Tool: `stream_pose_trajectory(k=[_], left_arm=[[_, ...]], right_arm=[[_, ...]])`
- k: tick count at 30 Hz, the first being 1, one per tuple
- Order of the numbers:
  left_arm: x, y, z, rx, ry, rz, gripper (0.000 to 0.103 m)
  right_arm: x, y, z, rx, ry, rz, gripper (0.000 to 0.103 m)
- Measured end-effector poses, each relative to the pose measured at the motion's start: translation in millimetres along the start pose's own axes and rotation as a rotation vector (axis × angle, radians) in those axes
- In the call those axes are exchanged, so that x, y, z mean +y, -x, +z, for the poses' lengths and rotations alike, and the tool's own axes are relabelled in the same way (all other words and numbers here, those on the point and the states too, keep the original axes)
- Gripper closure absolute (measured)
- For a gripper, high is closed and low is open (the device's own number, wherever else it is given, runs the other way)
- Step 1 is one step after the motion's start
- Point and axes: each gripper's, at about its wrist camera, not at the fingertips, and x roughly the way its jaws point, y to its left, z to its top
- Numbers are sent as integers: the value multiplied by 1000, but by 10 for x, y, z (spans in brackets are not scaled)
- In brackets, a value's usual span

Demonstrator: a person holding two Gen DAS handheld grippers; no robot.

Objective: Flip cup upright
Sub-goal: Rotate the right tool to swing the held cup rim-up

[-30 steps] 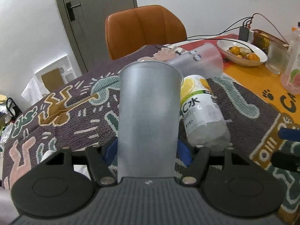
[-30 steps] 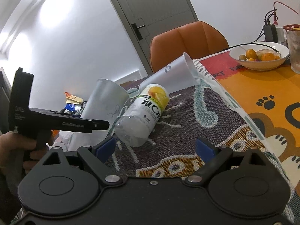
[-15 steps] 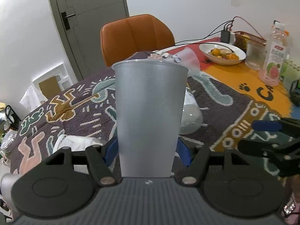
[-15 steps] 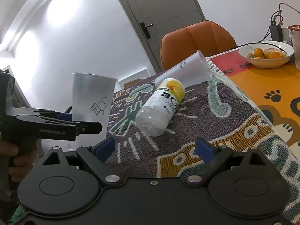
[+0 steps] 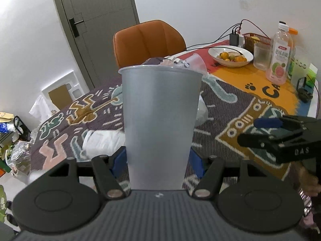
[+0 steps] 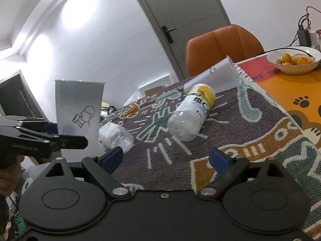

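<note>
Now my left gripper clamps the frosted cup upright above the patterned cloth, my right gripper gapes empty, so next I lower it level and let go.

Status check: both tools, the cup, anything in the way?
Left tool shut on frosted cup, rim up. Right tool open, empty. Two bottles and second cup lying on cloth.

Cups: two frosted plastic cups, one upright cup at center and one lying cup at 1 o'clock. Bottles: three, comprising a yellow-label bottle lying at 12 o'clock, a clear crumpled bottle at 9 o'clock, and a standing pink drink bottle at 2 o'clock. Fruit bowl: one. Drinking glass: one. Orange chair: one.
</note>
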Motion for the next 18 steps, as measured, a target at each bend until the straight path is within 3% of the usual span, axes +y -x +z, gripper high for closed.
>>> stream_pose_trajectory(k=[10, 18], left_arm=[[-45, 240, -257, 54, -7, 23, 38], [-134, 125, -413, 111, 8, -19, 37]], right_arm=[[120, 147, -143, 18, 33, 41, 9], [109, 146, -217, 44, 36, 46, 9]])
